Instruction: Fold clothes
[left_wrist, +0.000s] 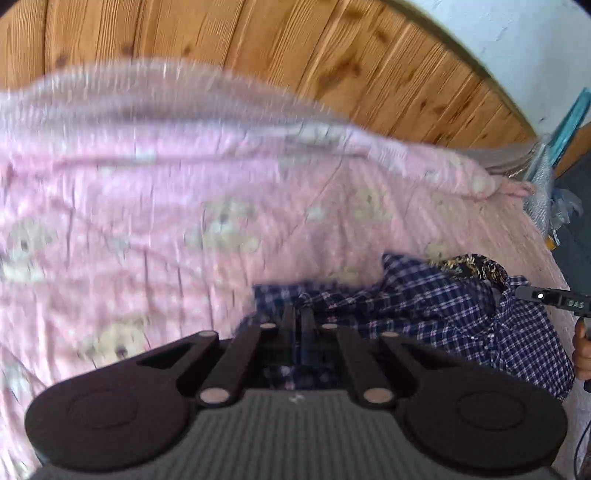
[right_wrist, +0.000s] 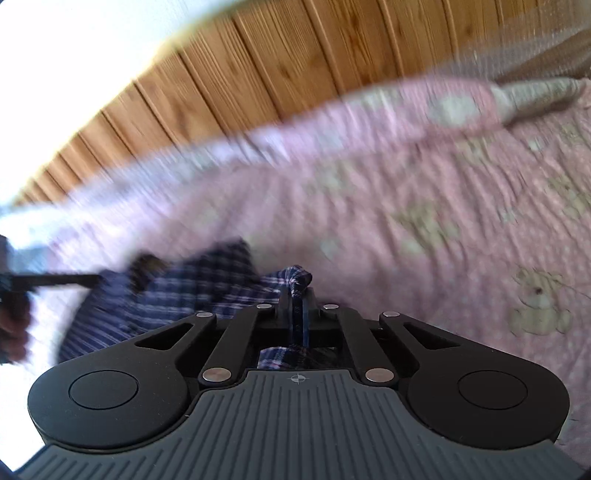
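Note:
A navy plaid shirt (left_wrist: 424, 314) lies crumpled on a pink quilt with teddy bears (left_wrist: 147, 206). My left gripper (left_wrist: 299, 317) is shut, and a bunched edge of the shirt sits at its fingertips. In the right wrist view the same shirt (right_wrist: 192, 291) trails off to the left, blurred. My right gripper (right_wrist: 297, 295) is shut on a fold of that plaid cloth, which pokes up between the fingers and hangs down behind them. A dark gold-patterned piece of cloth (left_wrist: 472, 267) shows at the shirt's far edge.
A wooden plank wall (left_wrist: 332, 48) runs behind the bed. A rolled pink blanket edge (right_wrist: 406, 107) lies along it. Plastic bags and clutter (left_wrist: 554, 199) sit past the bed's right end. The hand (left_wrist: 583, 350) on the right tool shows at the frame edge.

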